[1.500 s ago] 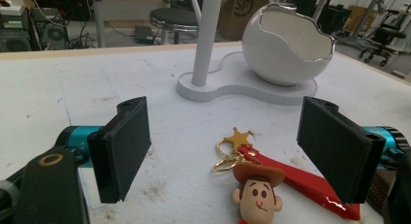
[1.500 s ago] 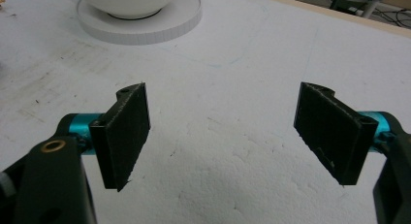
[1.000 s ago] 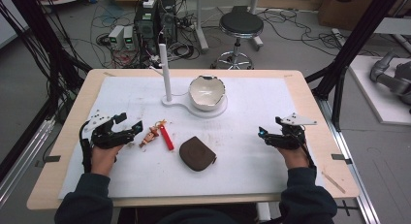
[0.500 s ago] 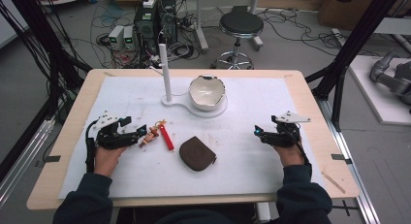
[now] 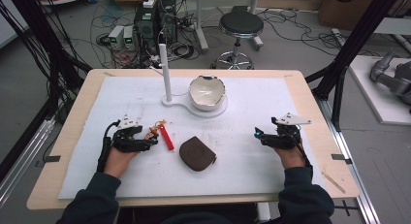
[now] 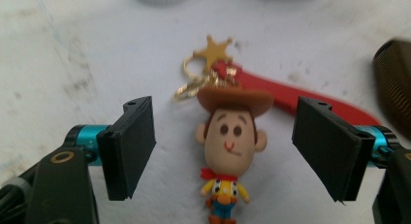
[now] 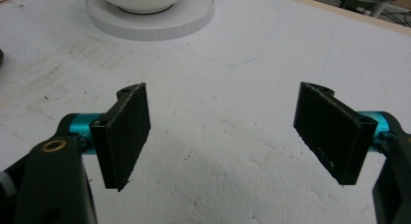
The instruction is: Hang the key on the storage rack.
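1. Covering most of the wooden table [image 5: 310,95] is a white sheet [image 5: 242,112], scuffed and lightly stained in places.
2. Standing at the far middle of the sheet is a white stand [image 5: 167,71] with an upright post, and on its round base, just right of the post, sits a white bowl [image 5: 207,92] with an uneven rim; the base and bowl show at the top of the right gripper view too.
3. Lying near the middle of the sheet, toward the person, is a brown pouch [image 5: 197,153], flat and rounded; its ribbed edge shows at the right of the left gripper view.
4. Resting at the near left, the left gripper [image 5: 151,141] is held in the person's left hand [image 5: 118,156], its jaws spread wide apart with nothing between the pads touching them.
5. Resting at the near right, well apart from everything else, the right gripper [image 5: 258,134] points left over bare sheet; its jaws are also wide apart and hold nothing.
6. Lying just left of the pouch is a cowboy keychain [image 6: 231,151] with a red strap [image 6: 300,95] and a gold star [image 6: 213,50]; the figure lies on its back between the left gripper's spread jaws, touching neither.
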`<state>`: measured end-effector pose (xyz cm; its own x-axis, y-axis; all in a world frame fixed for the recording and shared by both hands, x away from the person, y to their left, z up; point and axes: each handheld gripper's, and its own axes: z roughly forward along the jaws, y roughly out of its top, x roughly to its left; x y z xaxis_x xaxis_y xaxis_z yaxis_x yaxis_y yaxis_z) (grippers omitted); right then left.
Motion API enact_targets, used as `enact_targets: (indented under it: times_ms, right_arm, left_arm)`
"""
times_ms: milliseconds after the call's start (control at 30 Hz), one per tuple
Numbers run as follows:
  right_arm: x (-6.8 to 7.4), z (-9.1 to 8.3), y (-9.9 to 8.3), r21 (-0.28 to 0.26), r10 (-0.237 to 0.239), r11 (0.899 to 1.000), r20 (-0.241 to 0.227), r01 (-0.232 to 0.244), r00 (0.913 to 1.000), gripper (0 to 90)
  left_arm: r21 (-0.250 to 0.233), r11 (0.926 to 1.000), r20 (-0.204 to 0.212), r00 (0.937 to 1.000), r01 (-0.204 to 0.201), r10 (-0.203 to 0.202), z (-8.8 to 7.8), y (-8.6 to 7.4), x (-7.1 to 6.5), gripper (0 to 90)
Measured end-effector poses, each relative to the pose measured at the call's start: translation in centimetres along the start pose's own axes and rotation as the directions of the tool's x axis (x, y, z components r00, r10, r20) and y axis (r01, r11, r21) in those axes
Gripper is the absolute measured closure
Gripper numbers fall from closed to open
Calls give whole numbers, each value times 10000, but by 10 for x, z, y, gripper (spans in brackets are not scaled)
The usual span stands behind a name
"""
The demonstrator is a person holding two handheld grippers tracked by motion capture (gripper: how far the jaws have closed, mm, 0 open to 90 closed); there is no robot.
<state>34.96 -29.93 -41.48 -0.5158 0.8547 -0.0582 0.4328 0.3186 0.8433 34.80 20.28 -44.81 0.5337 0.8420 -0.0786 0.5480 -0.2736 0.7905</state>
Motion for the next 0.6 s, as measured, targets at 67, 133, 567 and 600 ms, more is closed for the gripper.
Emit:
enact_targets:
  times_ms: [67,133,567,600]
  right_arm:
    - [0,1,0,53,-56,10000,-16,56,10000,211]
    - [0,1,0,64,-49,10000,-19,49,10000,211]
    - [0,0,-1,49,46,10000,-14,-46,10000,211]
    - [-1,0,0,19,18,10000,-5,-18,10000,211]
  left_arm:
    - [117,9998,-22,9999,-139,139,2,0,-2,235]
    - [261,9989,111,9992,-396,394,3,1,-3,261]
    - [-1109,9924,1366,9899,531,-377,-22,19,8,551]
    - [-1262,9902,1485,9881,596,-406,-25,22,9,551]
